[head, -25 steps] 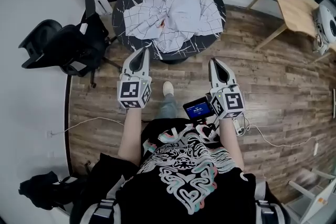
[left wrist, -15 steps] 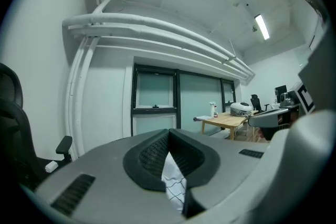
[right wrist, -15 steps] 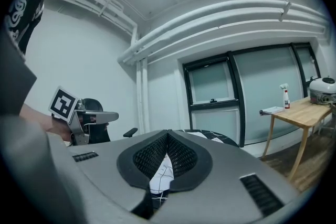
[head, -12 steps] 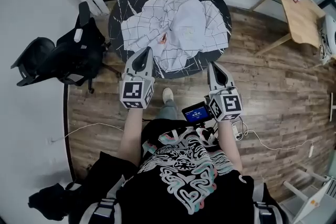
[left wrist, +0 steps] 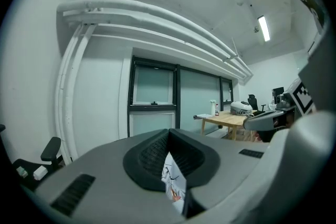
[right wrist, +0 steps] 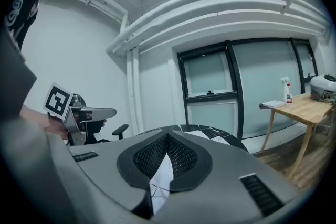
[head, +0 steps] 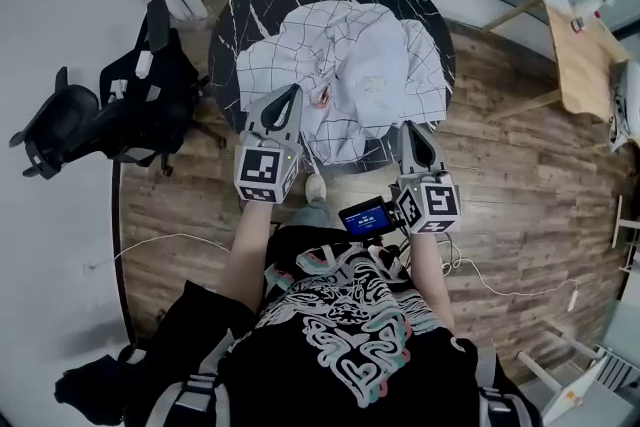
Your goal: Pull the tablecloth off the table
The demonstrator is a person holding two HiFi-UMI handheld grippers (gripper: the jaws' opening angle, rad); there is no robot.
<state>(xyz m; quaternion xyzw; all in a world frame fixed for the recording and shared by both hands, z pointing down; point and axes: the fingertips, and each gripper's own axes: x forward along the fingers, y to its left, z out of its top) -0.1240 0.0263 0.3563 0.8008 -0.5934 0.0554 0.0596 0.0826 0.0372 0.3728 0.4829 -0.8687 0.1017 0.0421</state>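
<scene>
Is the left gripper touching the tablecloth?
Cannot tell. In the head view the left gripper overlaps the tablecloth from above, hiding height; the left gripper view shows shut jaws with cloth beyond, no plain contact.

Right gripper (right wrist: 167,135) jaws together — tablecloth (right wrist: 160,180) beyond, marble table (right wrist: 226,138); window behind

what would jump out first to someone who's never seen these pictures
The crumpled white grid tablecloth, heaped on the round black marble table at the top centre of the head view, draws the eye first. Next come the left claw and right claw, both shut, each behind a marker cube, pointing at the table's near edge. A black office chair stands left of the table.
</scene>
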